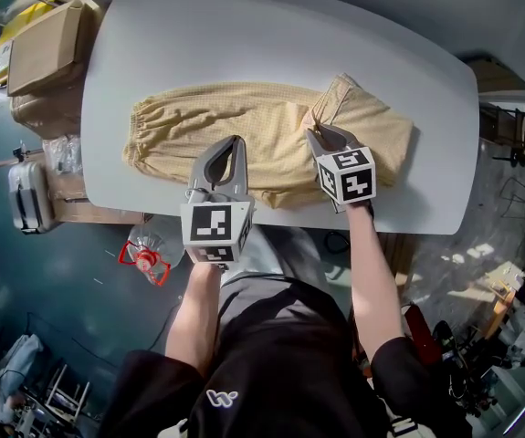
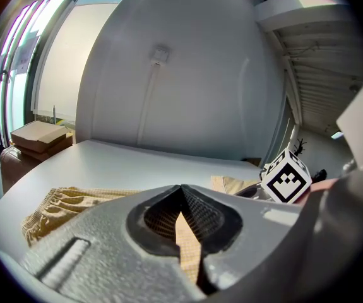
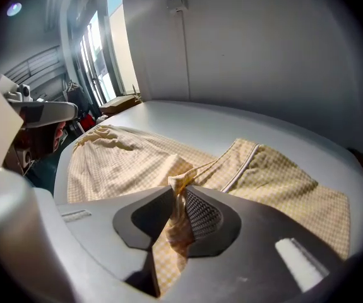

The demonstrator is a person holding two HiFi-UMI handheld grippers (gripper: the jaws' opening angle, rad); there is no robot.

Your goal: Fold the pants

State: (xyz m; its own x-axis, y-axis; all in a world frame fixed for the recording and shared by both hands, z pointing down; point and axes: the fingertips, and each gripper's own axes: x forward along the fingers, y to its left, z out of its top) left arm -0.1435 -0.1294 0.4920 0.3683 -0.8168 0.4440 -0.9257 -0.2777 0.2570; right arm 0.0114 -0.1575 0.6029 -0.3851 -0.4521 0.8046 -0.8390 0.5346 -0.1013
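My left gripper (image 1: 236, 141) pinches a thin sliver and my right gripper (image 1: 314, 136) a thick bunch of the pale yellow checked cotton pants (image 1: 189, 121), mid-frame on the grey table (image 1: 152, 44). I reckon the thin pinch could slip on lifting and skew the fold.

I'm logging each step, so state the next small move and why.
Probably lift both grippers slightly: the right gripper pinches a bunch of the pants, the left gripper is shut with its tip on them, and they lie spread on the table.
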